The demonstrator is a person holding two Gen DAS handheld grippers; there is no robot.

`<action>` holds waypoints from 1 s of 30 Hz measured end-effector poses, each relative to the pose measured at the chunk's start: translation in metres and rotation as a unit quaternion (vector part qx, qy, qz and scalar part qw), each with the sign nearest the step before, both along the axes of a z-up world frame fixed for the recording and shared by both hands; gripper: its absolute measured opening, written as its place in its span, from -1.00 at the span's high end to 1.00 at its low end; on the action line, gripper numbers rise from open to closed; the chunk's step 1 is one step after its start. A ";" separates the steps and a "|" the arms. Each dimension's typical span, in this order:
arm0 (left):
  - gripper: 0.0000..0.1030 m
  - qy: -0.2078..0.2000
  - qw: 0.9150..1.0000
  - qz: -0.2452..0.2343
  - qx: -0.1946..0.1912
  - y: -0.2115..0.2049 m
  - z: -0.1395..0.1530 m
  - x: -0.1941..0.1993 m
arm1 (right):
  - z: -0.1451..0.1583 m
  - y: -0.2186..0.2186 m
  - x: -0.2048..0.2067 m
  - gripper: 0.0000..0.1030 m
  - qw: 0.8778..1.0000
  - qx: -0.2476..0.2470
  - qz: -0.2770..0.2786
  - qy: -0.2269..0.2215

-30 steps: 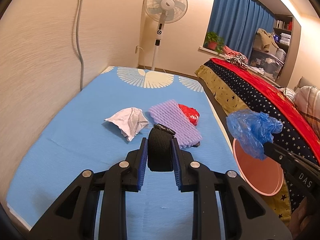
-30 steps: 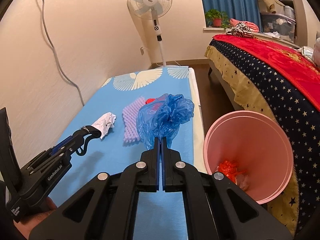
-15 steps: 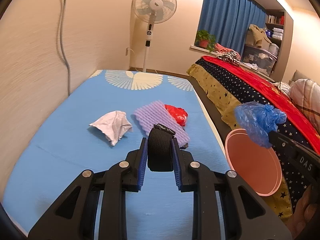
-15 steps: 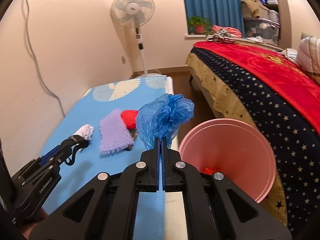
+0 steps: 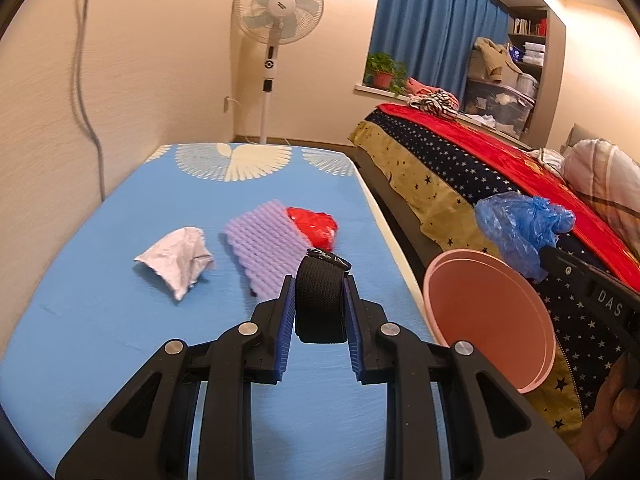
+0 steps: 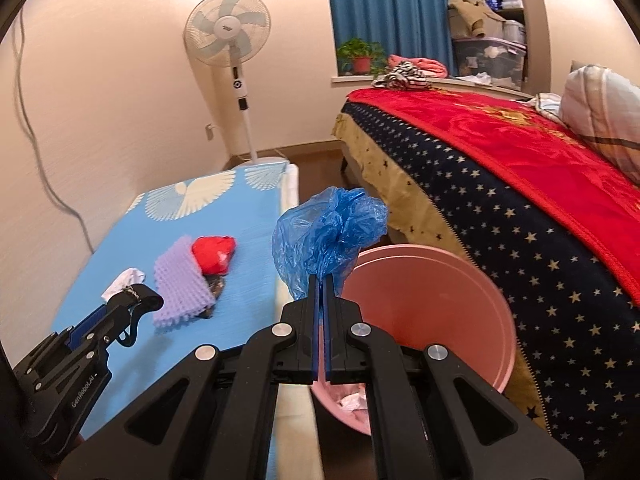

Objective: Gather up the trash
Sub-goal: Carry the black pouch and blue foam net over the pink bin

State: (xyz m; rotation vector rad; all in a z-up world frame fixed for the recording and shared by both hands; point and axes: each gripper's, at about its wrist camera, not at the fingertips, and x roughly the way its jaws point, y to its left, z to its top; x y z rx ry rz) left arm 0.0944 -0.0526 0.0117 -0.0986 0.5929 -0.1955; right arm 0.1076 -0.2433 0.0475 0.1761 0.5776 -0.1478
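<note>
My right tool (image 6: 321, 280) clamped on crumpled blue plastic bag (image 6: 328, 236) above pink bin (image 6: 472, 300), my left tool (image 5: 320, 304) gripping black strap roll (image 5: 320, 300), over blue surface (image 5: 100, 300)

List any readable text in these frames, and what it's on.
"DAS": side of the right gripper, cut off by the frame edge.
"GenRobot.AI": side of the left gripper, small but legible.
Fan hub badge and the shelf books: too small to read.
</note>
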 end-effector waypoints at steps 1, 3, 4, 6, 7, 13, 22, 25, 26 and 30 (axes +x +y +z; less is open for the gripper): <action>0.55 0.000 1.000 -0.003 0.000 -0.003 0.000 0.001 | 0.000 -0.003 0.000 0.97 1.000 0.000 -0.005 0.000; 0.54 -0.001 1.000 -0.008 0.002 -0.009 -0.001 0.003 | 0.000 -0.008 0.000 0.97 1.000 -0.001 -0.013 -0.001; 0.55 -0.002 1.000 -0.012 0.003 -0.013 0.000 0.004 | 0.000 -0.010 -0.001 0.97 1.000 -0.002 -0.017 -0.001; 0.55 -0.004 1.000 -0.022 0.004 -0.020 0.000 0.006 | 0.001 -0.015 -0.001 0.97 1.000 -0.004 -0.024 -0.002; 0.55 -0.005 1.000 -0.025 0.005 -0.023 0.000 0.007 | 0.001 -0.016 -0.001 0.97 1.000 -0.005 -0.027 -0.002; 0.55 -0.011 0.998 -0.055 0.007 -0.045 0.001 0.014 | 0.001 -0.030 -0.003 0.97 0.999 -0.010 -0.050 -0.004; 0.55 -0.017 0.995 -0.102 0.010 -0.080 -0.003 0.019 | -0.002 -0.056 -0.009 0.97 0.995 -0.022 -0.102 -0.001; 0.54 -0.018 0.993 -0.115 0.011 -0.091 -0.004 0.020 | -0.002 -0.065 -0.010 0.97 0.993 -0.021 -0.116 0.000; 0.55 -0.019 0.993 -0.119 0.011 -0.094 -0.004 0.020 | -0.001 -0.067 -0.011 0.97 0.992 -0.021 -0.120 -0.001; 0.55 -0.017 0.990 -0.140 0.004 -0.103 -0.005 0.023 | -0.002 -0.073 -0.013 0.97 0.990 -0.027 -0.137 -0.002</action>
